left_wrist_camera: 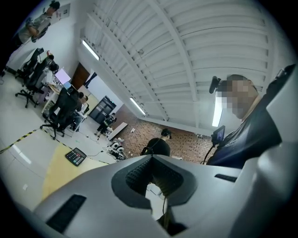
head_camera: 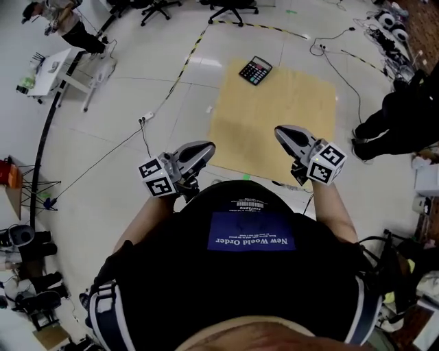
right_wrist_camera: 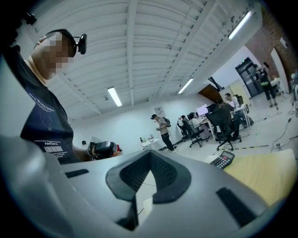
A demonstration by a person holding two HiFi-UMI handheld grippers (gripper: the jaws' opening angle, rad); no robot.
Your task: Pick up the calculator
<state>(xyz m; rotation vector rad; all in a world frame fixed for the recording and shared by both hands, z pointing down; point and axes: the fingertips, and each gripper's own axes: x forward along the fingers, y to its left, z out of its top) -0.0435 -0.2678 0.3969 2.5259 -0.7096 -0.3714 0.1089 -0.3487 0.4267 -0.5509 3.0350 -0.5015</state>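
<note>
My left hand-held gripper [head_camera: 204,147] and right hand-held gripper [head_camera: 280,130] are smooth grey plastic shells. Each tapers to a blunt beak and carries a white cube of black square markers [head_camera: 158,177] at its back. In both gripper views the jaws meet at the tips. The ribbed black pads [left_wrist_camera: 137,174] leave only a thin wedge of gap behind them, and nothing sits in it. Both are closed and empty.

The calculator [head_camera: 255,70] is a flat black rectangle with a pale display strip and rows of small keys. It lies turned at an angle at the upper left corner of a tan mat [head_camera: 274,116], in the upper middle of the head view, well apart from both beaks. The mat is a plain matte square, spread flat on the floor [head_camera: 137,68].

The floor is glossy white tile that catches the lights. A yellow-and-black striped tape [head_camera: 194,45] runs across it near the mat's upper left corner, and thin dark cables [head_camera: 339,72] trail at the upper right. Wheeled chairs [head_camera: 233,8] stand along the top of the frame. A white table [head_camera: 51,72] is at the upper left and a person in black [head_camera: 398,116] at the right edge. Overhead, the ceiling [left_wrist_camera: 186,46] is white ribbed panels with strip lights [right_wrist_camera: 114,96]. One far wall is red brick [left_wrist_camera: 186,139].
</note>
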